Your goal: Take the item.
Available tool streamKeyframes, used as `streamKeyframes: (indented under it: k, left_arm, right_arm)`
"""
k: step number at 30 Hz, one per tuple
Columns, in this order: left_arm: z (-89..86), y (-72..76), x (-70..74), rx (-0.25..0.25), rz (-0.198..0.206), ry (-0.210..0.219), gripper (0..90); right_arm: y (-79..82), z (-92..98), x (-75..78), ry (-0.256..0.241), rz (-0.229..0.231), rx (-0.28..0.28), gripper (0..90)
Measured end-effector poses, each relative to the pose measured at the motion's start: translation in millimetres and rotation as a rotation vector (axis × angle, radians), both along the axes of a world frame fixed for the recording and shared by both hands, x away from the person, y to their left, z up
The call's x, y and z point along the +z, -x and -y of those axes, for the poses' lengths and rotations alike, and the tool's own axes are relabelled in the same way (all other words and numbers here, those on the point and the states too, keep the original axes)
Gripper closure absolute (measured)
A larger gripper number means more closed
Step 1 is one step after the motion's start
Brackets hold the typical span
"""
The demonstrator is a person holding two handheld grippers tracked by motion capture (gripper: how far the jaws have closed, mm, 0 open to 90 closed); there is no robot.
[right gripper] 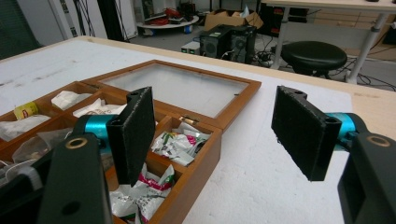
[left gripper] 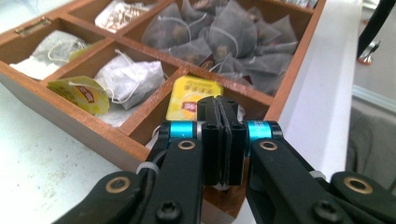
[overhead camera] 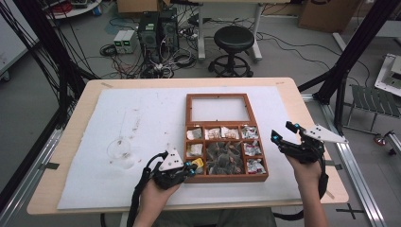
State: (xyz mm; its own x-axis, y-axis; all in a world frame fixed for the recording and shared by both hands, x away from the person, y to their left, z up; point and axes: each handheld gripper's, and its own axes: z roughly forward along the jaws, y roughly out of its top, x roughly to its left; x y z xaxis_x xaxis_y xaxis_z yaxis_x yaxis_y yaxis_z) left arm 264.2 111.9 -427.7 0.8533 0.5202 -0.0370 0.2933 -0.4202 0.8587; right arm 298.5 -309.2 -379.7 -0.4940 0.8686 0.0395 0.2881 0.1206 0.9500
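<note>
Lab or workshop, computer towers [overhead camera: 158,29], tangled floor cables [overhead camera: 156,66], black stool [overhead camera: 233,49], cardboard boxes [overhead camera: 321,14]

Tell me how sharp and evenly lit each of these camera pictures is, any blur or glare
High view: soft, low in detail, evenly lit, no harsh shadows on the white mat. Left gripper view: the left gripper and yellow tea bag sharp, mat overexposed at right. Right gripper view: the right gripper slightly blurred up close, the wooden box clearer.
</note>
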Motion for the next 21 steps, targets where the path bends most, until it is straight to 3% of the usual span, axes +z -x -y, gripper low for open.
streamKeyframes:
  k: [21]
  left_arm:
    - [-11.9,11.6,13.1,0.012,0.077,0.12,89.5]
  right_arm:
    - [-7.0,-10.0,-1.1,0.008,0.002,0.024,31.2]
